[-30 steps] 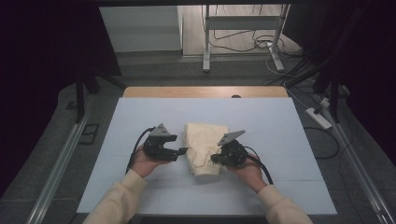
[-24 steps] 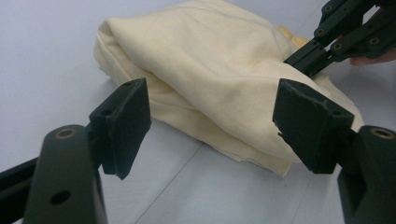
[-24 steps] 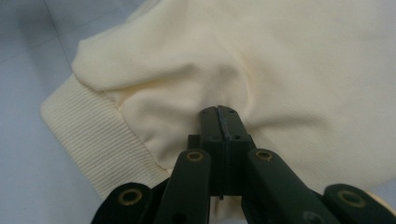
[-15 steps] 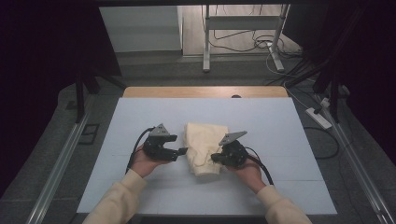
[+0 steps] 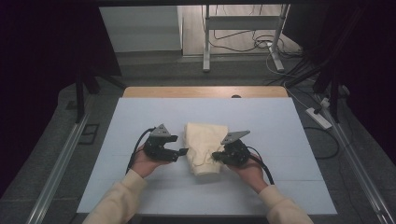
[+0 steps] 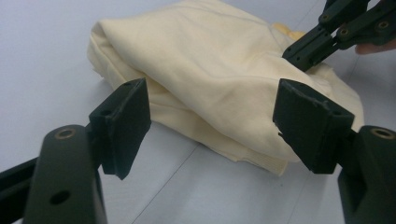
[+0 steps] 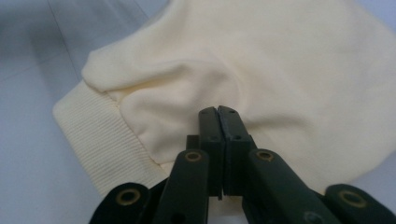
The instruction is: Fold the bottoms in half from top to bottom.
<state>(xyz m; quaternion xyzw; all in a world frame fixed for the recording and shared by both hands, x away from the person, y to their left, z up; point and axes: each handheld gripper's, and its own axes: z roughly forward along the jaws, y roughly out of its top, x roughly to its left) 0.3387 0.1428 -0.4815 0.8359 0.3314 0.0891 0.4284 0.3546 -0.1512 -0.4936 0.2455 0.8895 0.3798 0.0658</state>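
Note:
A folded cream garment (image 5: 205,147) lies in the middle of the white table (image 5: 140,116). My left gripper (image 5: 180,145) stands open at the garment's left edge. In the left gripper view its two pads straddle the folded edge (image 6: 224,70) without touching it. My right gripper (image 5: 215,156) is at the garment's right side, near the ribbed hem. In the right gripper view its jaws (image 7: 218,109) are shut together, and the cloth (image 7: 280,60) puckers at their tips as if a thin layer is pinched. That gripper (image 6: 299,56) also reaches onto the cloth from the upper right in the left gripper view.
The table's wooden back edge (image 5: 205,91) lies beyond the white surface. A metal stand (image 5: 205,46) and cables are on the floor behind. A power strip (image 5: 317,117) lies on the floor at the right. Rails run along both sides of the table.

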